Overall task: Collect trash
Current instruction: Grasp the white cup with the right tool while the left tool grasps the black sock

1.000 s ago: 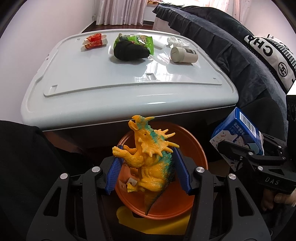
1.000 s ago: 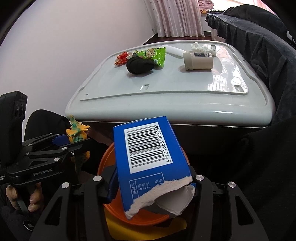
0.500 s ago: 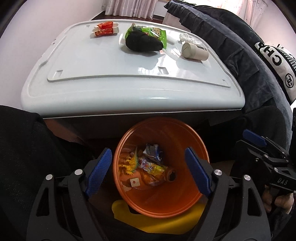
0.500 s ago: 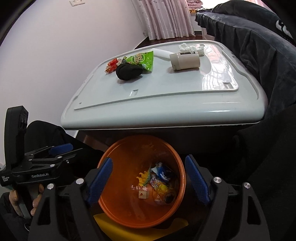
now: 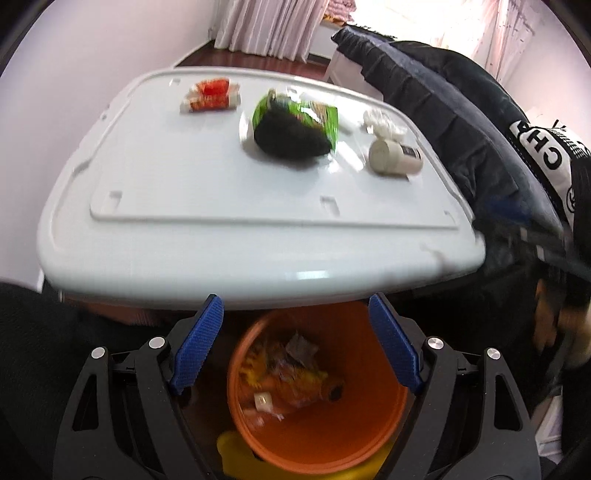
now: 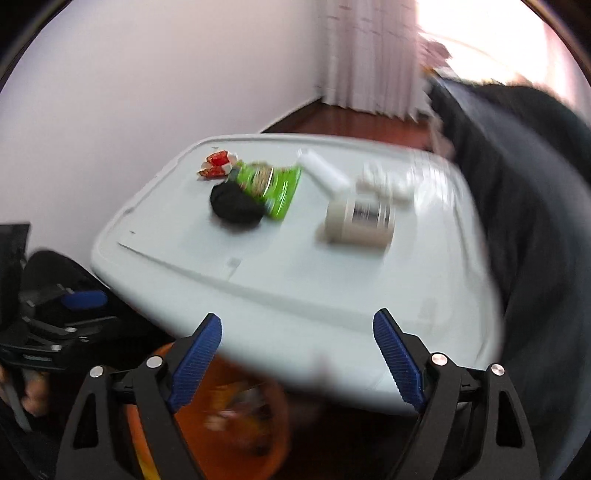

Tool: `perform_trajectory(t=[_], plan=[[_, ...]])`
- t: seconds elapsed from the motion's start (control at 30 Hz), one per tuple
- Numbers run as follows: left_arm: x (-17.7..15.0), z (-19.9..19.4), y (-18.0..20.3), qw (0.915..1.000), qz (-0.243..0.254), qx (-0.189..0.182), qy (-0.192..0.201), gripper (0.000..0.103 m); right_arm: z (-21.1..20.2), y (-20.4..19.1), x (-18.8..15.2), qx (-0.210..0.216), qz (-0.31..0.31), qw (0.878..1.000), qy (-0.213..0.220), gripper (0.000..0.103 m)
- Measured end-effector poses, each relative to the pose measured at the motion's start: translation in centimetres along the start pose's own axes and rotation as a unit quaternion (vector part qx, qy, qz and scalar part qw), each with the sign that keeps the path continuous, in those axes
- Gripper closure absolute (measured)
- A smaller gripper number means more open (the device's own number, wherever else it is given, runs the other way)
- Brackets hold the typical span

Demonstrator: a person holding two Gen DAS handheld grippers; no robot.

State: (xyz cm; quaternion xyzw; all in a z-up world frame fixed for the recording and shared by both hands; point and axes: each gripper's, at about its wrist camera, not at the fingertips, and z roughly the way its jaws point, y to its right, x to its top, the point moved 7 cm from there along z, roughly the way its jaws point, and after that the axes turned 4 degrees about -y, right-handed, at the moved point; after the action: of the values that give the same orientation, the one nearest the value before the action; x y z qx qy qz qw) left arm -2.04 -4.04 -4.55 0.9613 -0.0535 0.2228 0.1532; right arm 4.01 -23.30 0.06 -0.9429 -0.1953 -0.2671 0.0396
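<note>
Nearest, left tongs (image 5: 295, 345) hanging wide apart and gripping nothing, blue pads (image 5: 197, 349) framing the orange bin (image 5: 321, 435) straight below. Lying in that bin, a jumble of trash (image 5: 291, 369): yellow and orange scraps, a crumpled wrapper, a small white piece. Peeking out under the bin's near rim, something yellow (image 5: 236, 456). Over on the right tongs (image 6: 297, 356), jaws opening with nothing between them, poised over the near edge of the white table (image 6: 295, 280), the bin sitting low and to the left beneath, badly blurred. Showing at the left edge of the right wrist view, the other tongs gripped by a hand (image 6: 29, 402). Further out on the table, still waiting: a black lump (image 5: 291, 134) lying on a green snack bag (image 5: 321, 114), touching it; well to the left, red and white packets (image 5: 210, 96); to the right, a beige bottle (image 5: 395, 158) lying on its side, with crumpled white tissue (image 5: 380, 122) just behind it. Draping along the table's right side, dark fabric (image 5: 461, 122). Farthest back, a curtain (image 5: 269, 26) hanging against the wall.
</note>
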Motion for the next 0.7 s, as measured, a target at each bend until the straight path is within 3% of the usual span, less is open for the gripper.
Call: perform_trajectory(t=[0.13,0.33,0.63,0.7], plan=[[1.0,1.4,0.1,0.9999,0.01,0.004,0.001,0.024,3.4,2.3,3.4,-0.007,-0.115,0.992,-0.053,0.018],[0.5,3.1,0.4,0.9994,0.007,-0.025,-0.021,0.024,9.7,3.4,4.7,-0.005,-0.246,0.96,-0.137,0.018],[1.2,4.1,1.8,0.9984,0.013,-0.05,-0.026,0.024,15.6,4.1,5.7,0.01,-0.336,0.925,-0.178,0.019],[1.2,4.5,1.9,0.9983,0.017,-0.047,-0.031,0.024,16.5,3.8,5.5,0.015,-0.35,0.917,-0.192,0.029]])
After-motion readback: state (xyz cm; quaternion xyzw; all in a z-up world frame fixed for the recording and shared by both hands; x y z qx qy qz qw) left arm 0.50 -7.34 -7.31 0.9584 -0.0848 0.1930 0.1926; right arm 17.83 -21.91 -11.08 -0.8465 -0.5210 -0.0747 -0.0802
